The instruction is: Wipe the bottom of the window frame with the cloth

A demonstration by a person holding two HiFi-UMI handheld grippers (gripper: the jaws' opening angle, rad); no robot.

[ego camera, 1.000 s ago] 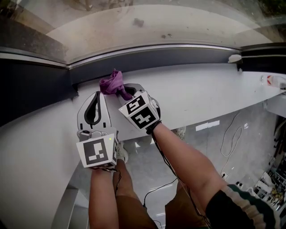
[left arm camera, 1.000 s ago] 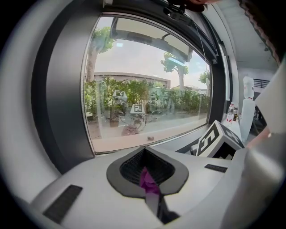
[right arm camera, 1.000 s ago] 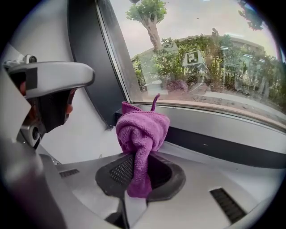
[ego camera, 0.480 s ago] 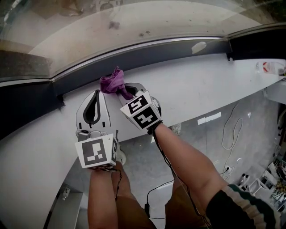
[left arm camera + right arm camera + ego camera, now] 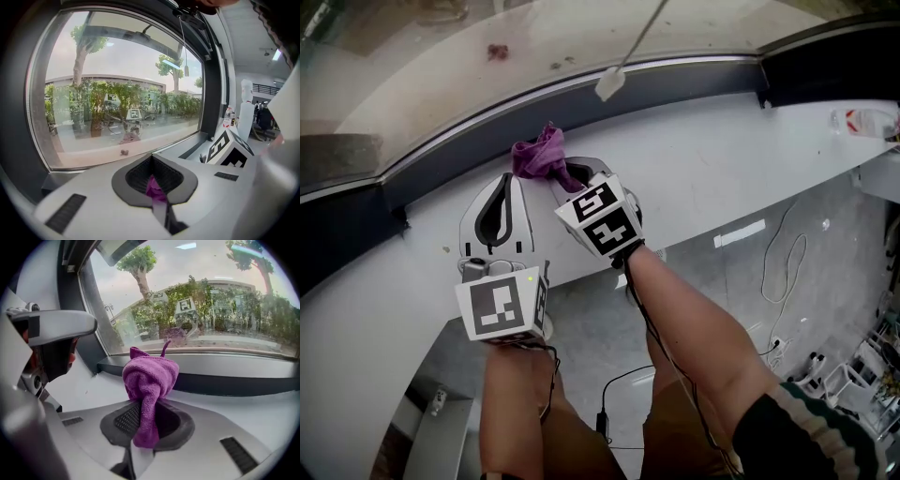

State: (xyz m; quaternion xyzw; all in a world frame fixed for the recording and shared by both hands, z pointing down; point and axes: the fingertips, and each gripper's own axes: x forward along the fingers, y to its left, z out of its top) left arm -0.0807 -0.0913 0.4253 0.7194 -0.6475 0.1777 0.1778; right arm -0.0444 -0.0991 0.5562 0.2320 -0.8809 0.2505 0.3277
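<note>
The right gripper (image 5: 569, 178) pinches the purple cloth (image 5: 539, 155) by a tail, and the bunched wad sits at the dark bottom rail of the window frame (image 5: 431, 169), though I cannot tell whether it presses on the rail. The left gripper (image 5: 502, 183), just short of the rail, has its jaws pressed together on a small purple scrap (image 5: 154, 187). To wipe well, I would push the wad flat onto the rail and drag it slowly along, keeping the hard jaw tips off the rail, since the knot may roll rather than rub.
</note>
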